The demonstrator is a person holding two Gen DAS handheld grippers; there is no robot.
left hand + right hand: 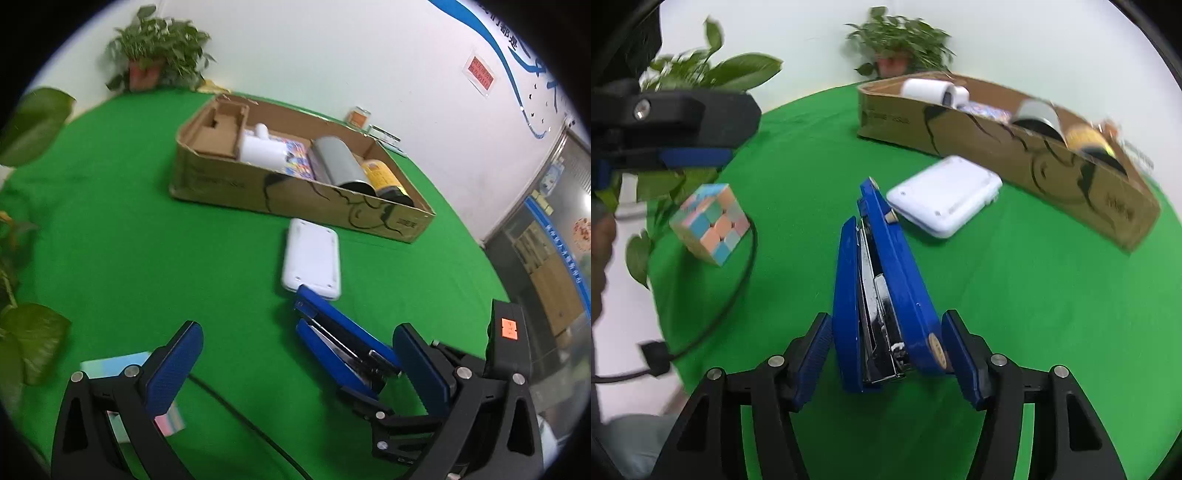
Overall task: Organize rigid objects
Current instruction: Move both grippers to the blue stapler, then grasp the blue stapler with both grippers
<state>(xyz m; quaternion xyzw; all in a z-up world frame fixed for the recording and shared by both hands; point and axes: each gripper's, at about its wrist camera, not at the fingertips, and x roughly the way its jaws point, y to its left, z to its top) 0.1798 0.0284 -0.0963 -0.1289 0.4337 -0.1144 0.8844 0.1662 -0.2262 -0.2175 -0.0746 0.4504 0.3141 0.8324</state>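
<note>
A blue stapler lies on its side on the green cloth. My right gripper is shut on its rear end, a pad against each flank. In the left wrist view the stapler sits just inside my right finger. My left gripper is open wide over bare cloth and holds nothing. A pastel puzzle cube sits below the left gripper; the cube is partly hidden behind my left finger. A flat white device lies beyond the stapler's tip. The cardboard box behind it holds several items.
A black cable curls past the cube to a plug off the cloth's edge. Potted plants stand at the back and left. An orange jar sits by the wall. A person's hand shows at far left.
</note>
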